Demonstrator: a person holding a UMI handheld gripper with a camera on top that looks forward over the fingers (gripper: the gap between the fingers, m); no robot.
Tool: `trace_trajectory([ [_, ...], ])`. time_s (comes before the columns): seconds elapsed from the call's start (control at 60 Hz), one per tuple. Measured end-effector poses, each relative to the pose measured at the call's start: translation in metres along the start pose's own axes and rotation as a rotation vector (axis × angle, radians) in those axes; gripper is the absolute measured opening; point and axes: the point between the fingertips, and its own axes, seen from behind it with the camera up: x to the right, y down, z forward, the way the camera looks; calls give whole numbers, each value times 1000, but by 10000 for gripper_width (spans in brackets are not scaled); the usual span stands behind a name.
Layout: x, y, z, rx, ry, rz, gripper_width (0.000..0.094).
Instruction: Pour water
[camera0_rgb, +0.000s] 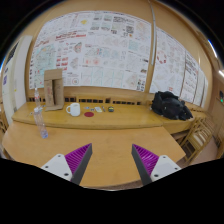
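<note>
A clear plastic bottle (41, 122) stands upright on the near wooden table (110, 150), well ahead and left of the fingers. It is probably light, thin-walled and slippery; a mid-body grasp looks safest. The gripper (110, 160) is spread wide, holding and touching nothing.

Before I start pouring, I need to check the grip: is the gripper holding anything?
No, the gripper is open, nothing between its fingers; the bottle stands beyond them.

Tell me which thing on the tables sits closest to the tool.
The clear plastic bottle, standing upright on the near table ahead of the tool; the white cup and black bag sit farther back.
</note>
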Motion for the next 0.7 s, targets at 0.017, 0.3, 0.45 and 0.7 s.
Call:
trace_trajectory([
  [0.017, 0, 1, 1, -1, -2, -1, 844],
  [0.3, -29, 21, 7, -25, -36, -24, 844],
  [0.45, -80, 53, 10, -63, -96, -48, 841],
  [0.7, -254, 75, 43, -43, -264, -74, 847],
])
